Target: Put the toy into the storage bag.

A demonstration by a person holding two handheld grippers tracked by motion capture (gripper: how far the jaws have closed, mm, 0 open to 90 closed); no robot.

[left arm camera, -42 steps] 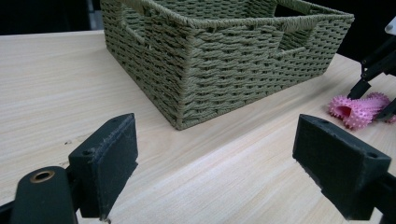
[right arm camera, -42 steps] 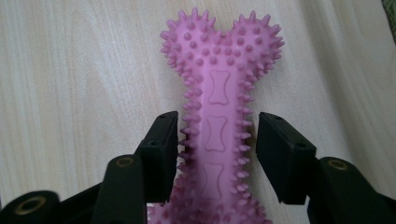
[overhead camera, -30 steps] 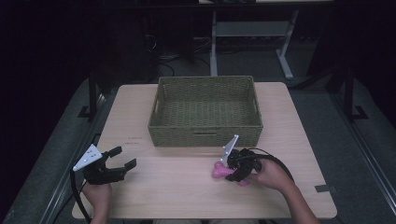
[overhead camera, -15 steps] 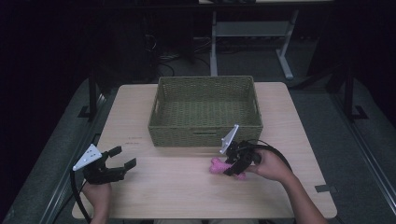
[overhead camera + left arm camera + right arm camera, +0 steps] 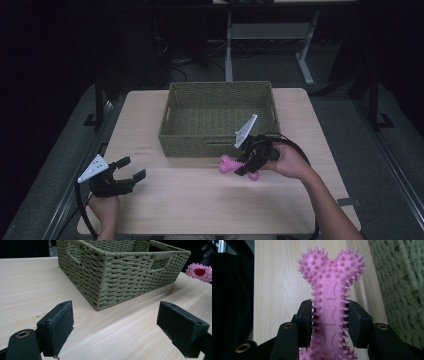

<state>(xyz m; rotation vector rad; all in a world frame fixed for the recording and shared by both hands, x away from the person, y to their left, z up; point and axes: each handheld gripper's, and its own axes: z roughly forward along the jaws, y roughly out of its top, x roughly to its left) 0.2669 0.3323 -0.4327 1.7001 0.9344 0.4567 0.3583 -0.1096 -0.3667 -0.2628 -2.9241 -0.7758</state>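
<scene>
A pink spiky rubber bone toy sits clamped by its shaft in my right gripper, whose two black pads press on both sides. In the high view the right gripper holds the bone lifted off the table, just in front of the green woven basket. My left gripper rests at the table's front left, jaws wide apart with nothing between them; its pads frame the basket's corner and the pink bone at far right.
The light wooden table has bare room in front of the basket and between the two hands. Dark floor, cables and a white desk frame lie beyond the table's far edge.
The right gripper has risen with the pink bone and moved toward the basket's front wall. The left gripper has stayed where it was.
</scene>
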